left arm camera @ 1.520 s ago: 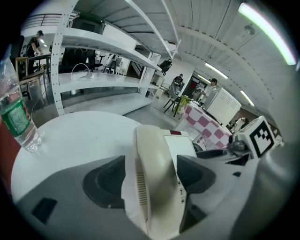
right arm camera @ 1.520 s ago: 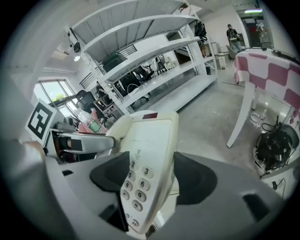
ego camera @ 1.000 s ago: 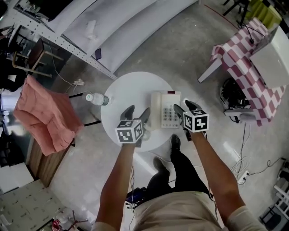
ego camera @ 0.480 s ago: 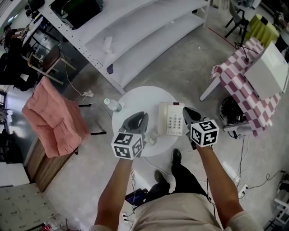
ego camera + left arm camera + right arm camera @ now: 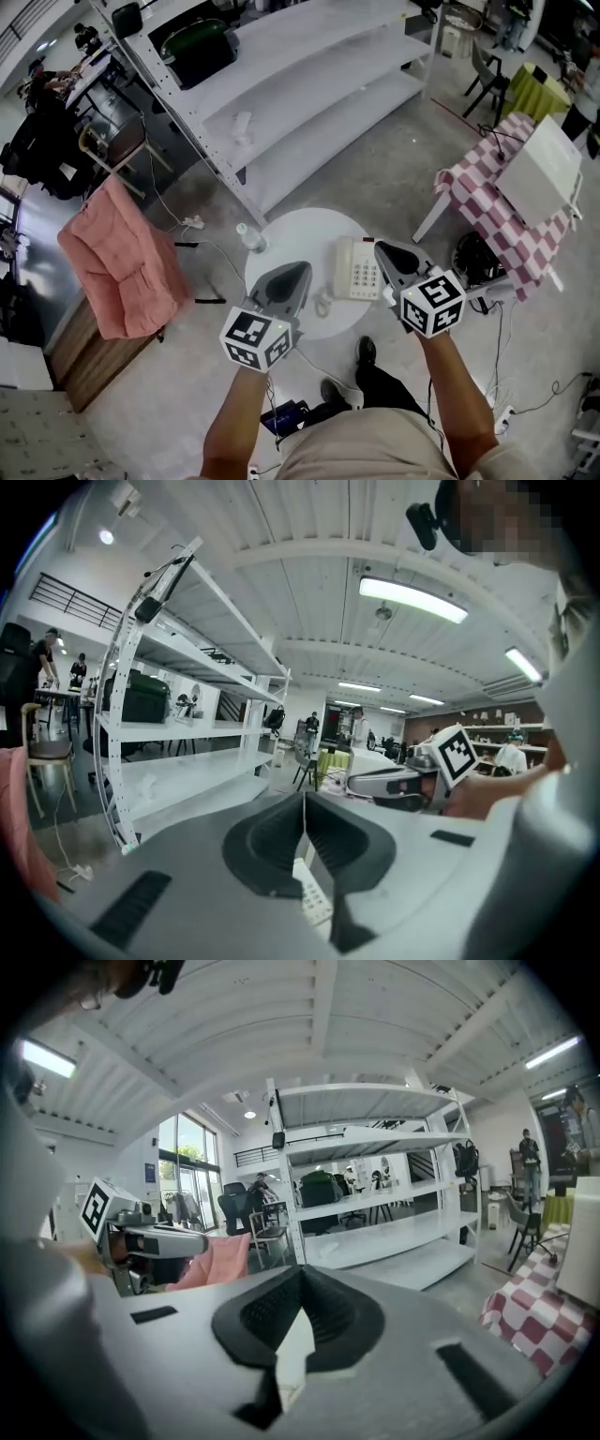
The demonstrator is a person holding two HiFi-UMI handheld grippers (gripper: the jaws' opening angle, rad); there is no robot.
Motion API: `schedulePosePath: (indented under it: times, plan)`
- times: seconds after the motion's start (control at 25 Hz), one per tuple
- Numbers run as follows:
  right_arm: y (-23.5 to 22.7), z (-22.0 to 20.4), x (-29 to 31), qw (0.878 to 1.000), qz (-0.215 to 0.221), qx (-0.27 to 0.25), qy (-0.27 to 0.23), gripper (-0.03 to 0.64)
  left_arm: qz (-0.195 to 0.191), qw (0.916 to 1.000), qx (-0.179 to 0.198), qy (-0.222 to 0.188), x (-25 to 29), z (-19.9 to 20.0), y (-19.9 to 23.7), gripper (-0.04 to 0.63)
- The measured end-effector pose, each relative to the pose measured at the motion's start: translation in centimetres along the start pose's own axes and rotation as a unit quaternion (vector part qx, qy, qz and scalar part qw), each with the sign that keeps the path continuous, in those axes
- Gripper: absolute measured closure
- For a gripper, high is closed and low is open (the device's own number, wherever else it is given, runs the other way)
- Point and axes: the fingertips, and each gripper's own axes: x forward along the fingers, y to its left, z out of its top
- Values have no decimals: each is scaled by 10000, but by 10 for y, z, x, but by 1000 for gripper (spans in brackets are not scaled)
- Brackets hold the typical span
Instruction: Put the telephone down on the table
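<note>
The white telephone (image 5: pixel 358 269) lies flat on the small round white table (image 5: pixel 295 234), keypad up, with its coiled cord (image 5: pixel 323 305) at its left. Both grippers hang well above the table. My left gripper (image 5: pixel 300 273) is left of the phone and my right gripper (image 5: pixel 382 250) is over the phone's right edge. Both have just been closing and are shut with nothing between the jaws. In the left gripper view the shut left gripper (image 5: pixel 305 803) points level, with the keypad (image 5: pixel 312 897) far below. The right gripper view shows the shut right gripper (image 5: pixel 302 1277) over the table.
A water bottle (image 5: pixel 251 238) stands at the table's left rim. A chair draped in pink cloth (image 5: pixel 122 262) is to the left, long white shelving (image 5: pixel 309 84) behind, and a table with a checked cloth (image 5: pixel 502 202) to the right. Cables lie on the floor.
Both grippers have risen well above the table and away from the telephone, and their jaws have gone from open to shut. The phone stays on the table.
</note>
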Motion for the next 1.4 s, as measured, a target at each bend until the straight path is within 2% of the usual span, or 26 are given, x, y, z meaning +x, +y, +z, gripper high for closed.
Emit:
schedulePosePath:
  times: [0.36, 0.68, 0.88, 1.4]
  plan:
    - [83, 70, -61, 9953, 467, -741, -417, 623, -175, 9974, 441, -535, -76, 51, -41, 583]
    - [144, 97, -107, 9913, 682, -1024, -463, 624, -46, 9945, 639, -825, -145, 86, -63, 583]
    - [171, 103, -132, 9899, 742, -1085, -537, 624, -8, 9923, 801, -940, -179, 88, -74, 583]
    - [222, 97, -150, 9862, 818, -1344, -506, 624, 130, 9912, 806, -1043, -234, 76, -79, 583]
